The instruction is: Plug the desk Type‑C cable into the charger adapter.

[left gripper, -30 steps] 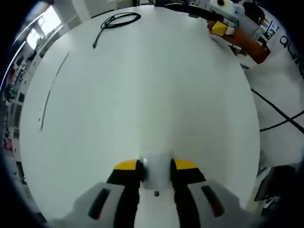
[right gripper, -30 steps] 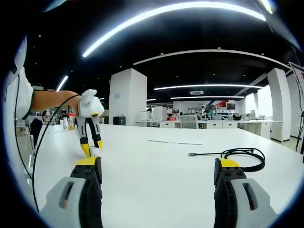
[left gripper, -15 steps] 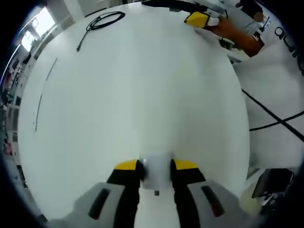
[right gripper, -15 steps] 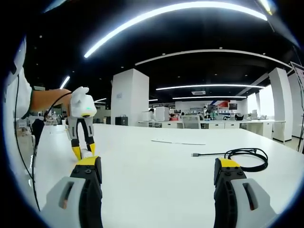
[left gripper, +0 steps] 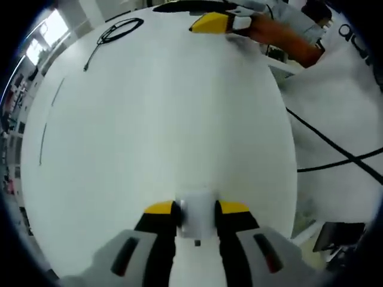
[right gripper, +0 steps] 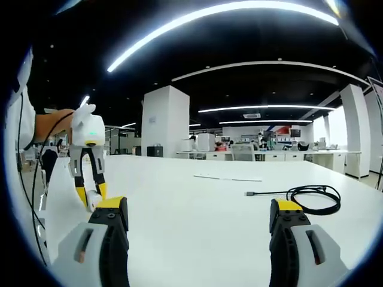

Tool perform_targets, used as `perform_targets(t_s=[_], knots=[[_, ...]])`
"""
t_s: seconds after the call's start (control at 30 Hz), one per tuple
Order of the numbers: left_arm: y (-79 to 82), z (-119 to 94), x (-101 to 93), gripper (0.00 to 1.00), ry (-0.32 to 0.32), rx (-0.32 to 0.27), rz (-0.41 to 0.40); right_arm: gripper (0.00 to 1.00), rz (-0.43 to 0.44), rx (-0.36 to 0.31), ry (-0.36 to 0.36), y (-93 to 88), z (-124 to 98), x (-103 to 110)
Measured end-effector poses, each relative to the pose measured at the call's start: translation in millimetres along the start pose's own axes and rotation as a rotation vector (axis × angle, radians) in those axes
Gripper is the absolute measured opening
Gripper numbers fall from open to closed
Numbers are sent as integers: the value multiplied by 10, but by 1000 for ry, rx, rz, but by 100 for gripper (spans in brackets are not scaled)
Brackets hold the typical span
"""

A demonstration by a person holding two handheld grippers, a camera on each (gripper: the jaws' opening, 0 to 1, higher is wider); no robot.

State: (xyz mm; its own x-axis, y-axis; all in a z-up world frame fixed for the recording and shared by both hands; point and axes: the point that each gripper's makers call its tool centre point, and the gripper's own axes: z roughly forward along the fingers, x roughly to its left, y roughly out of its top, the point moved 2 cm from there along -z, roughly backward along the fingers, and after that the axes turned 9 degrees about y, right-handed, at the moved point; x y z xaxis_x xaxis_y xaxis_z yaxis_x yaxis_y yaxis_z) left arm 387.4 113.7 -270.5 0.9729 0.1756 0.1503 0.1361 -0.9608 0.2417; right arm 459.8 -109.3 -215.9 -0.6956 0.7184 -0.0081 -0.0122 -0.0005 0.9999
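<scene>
In the left gripper view, the left gripper [left gripper: 196,210] has its yellow-tipped jaws closed tight on the white charger adapter [left gripper: 197,218], which sits squarely between them at the bottom of the view. Ahead of the jaws spreads the white desk [left gripper: 161,119]. Far ahead and to the left of the jaws lies the black Type-C cable [left gripper: 115,31], coiled, with one loose end trailing toward the gripper. At the far edge, ahead and slightly right, the right gripper [left gripper: 210,22] comes in, with a person's orange sleeve [left gripper: 281,39] behind it. Two thin dark strips [left gripper: 51,119] lie on the desk, off to the left.

In the right gripper view, the right gripper [right gripper: 195,214] stands released, its two jaws wide apart with nothing between them. Ahead and to the right of its right jaw rests the coiled Type-C cable [right gripper: 311,198], its plug end pointing left across the desk [right gripper: 197,209], well apart from the jaws. To the left, just beyond the left jaw, the left gripper [right gripper: 90,196] hangs tip-down, the white charger adapter [right gripper: 92,199] pinched between its yellow tips, close above the desk surface. A thin strip [right gripper: 227,177] lies farther ahead.
</scene>
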Motion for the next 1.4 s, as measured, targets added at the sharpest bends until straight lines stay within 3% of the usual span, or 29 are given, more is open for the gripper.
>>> perform_targets(t_s=[0.23, 0.97, 1.2, 1.27, 1.4], knots=[[31, -3, -106, 24, 1, 9, 6, 100, 1, -1, 7, 2, 9, 19], [20, -4, -108, 25, -11, -6, 2, 100, 3, 13, 17, -24, 30, 47], [11, -29, -122, 32, -15, -4, -14, 100, 5, 17, 20, -32, 34, 60], [45, -82, -76, 32, 0, -37, -7, 100, 6, 15, 20, -29, 34, 59], [119, -232, 11, 33, 13, -104, -81, 100, 8, 9, 22, -24, 32, 65]])
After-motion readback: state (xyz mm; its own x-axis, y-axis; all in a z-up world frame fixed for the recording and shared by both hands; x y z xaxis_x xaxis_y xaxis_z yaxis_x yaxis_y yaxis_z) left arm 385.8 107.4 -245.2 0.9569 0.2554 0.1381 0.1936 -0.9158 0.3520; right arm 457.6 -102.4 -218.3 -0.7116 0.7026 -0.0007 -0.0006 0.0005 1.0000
